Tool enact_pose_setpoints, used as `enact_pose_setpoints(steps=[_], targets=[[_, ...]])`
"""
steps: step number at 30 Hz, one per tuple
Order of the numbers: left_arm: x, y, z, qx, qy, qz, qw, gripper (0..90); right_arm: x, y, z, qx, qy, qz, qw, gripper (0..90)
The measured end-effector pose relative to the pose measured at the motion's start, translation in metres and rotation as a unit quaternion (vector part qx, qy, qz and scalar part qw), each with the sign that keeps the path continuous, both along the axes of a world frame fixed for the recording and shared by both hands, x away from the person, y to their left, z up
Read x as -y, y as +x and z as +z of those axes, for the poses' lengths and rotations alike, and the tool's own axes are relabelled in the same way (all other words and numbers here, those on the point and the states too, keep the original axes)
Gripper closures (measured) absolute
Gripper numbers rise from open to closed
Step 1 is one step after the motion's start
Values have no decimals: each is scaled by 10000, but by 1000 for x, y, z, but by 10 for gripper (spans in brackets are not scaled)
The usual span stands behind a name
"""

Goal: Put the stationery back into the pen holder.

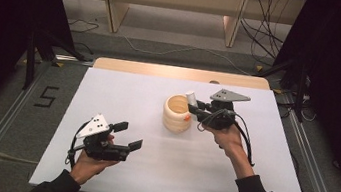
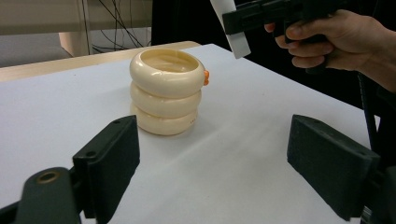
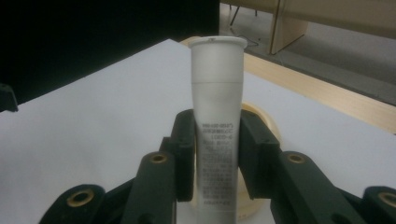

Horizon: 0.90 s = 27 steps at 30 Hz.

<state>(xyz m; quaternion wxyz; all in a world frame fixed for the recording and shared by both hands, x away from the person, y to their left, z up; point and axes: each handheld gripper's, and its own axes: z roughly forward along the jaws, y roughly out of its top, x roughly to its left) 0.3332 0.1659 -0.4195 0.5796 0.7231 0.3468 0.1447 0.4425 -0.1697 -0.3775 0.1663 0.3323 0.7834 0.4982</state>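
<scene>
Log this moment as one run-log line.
right hand-held gripper: shut on white plastic tube | above cream ringed holder | left hand-held gripper: open, empty

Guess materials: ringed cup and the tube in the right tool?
Ringed cup: cream, glossy with soft highlights, so likely plastic or glazed ceramic; can't tell which. White tube: matte, slightly translucent with fine printed text, probably soft plastic. Right tool is clamped on it.

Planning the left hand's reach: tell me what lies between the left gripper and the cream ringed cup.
Nothing: bare white table lies between left gripper and cup, per the left gripper view.
</scene>
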Motion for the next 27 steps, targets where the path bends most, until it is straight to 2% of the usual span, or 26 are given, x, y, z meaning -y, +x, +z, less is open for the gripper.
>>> enact_pose_setpoints(steps=[16, 27], targets=[[0, 0, 0, 2, 3, -4, 10000, 166, -18, 18, 6, 93, 14, -41, 9999, 699], [0, 0, 0, 3, -1, -4, 10000, 166, -25, 29, 4, 16, 46, -98, 9999, 699]])
